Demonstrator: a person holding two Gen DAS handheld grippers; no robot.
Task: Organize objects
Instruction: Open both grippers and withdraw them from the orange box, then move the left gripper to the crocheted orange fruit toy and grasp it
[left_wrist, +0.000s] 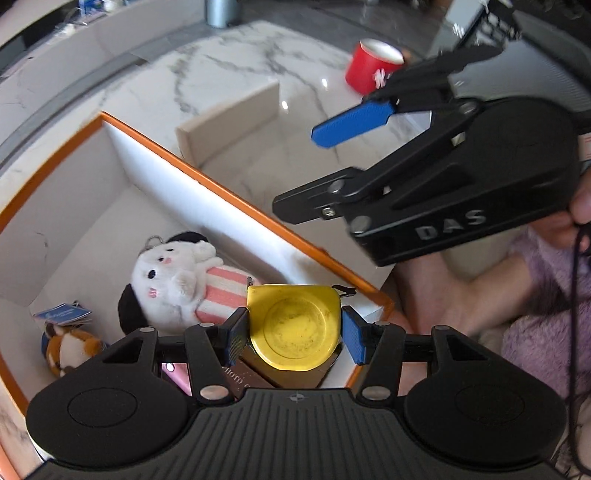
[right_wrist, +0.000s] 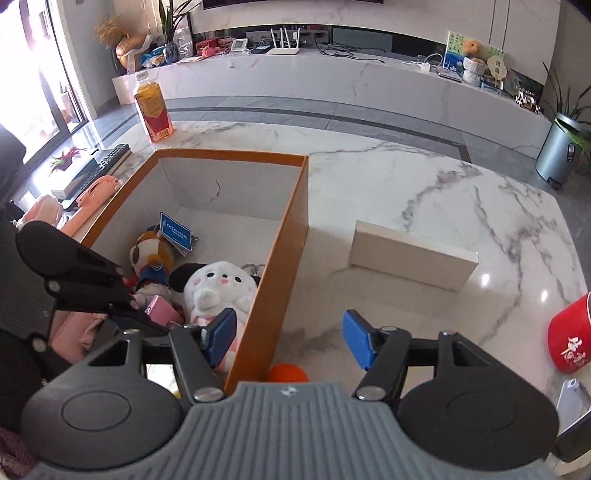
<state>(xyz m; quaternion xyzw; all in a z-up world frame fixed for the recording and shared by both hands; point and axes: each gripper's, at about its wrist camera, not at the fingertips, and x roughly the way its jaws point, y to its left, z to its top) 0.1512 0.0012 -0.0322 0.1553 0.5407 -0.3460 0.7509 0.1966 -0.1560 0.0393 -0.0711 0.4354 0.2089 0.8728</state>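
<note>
Yellow tape measure (left_wrist: 294, 326) is what the left gripper (left_wrist: 294, 332) has pinched between its blue pads (left_wrist: 351, 338), both pads pressed against its sides, and it's hanging over the near corner of the orange-rimmed cardboard box (left_wrist: 221, 192), right above what looks like a brown packet with lettering (left_wrist: 243, 376) and something pink (left_wrist: 177, 373). At about 10 o'clock from the tape measure inside the box lies a white plush with black ears and a pink striped body (left_wrist: 177, 284), and further out at 9 o'clock there's a little orange and white plush (left_wrist: 70, 350) with a blue tag (left_wrist: 62, 314). The right gripper (right_wrist: 290, 339) is up in the air with its tongs spread wide and nothing between them; in the left wrist view it comes in from 2 o'clock, and you can see one blue pad (left_wrist: 351, 123) sticking out over the marble tabletop (left_wrist: 229, 77). From the right wrist view the box wall (right_wrist: 284, 258) runs straight up the middle, with the white plush (right_wrist: 218, 291) just left of it at the near end and the tagged plush (right_wrist: 151, 254) beyond at 11 o'clock. Outside the box there's a small orange ball (right_wrist: 288, 373) tucked against the wall at the bottom, a flat white box (right_wrist: 412, 260) at 2 o'clock, a red cup on its side (right_wrist: 570, 332) at 3 o'clock, and a juice bottle (right_wrist: 151, 110) standing way out at 11 o'clock.
</note>
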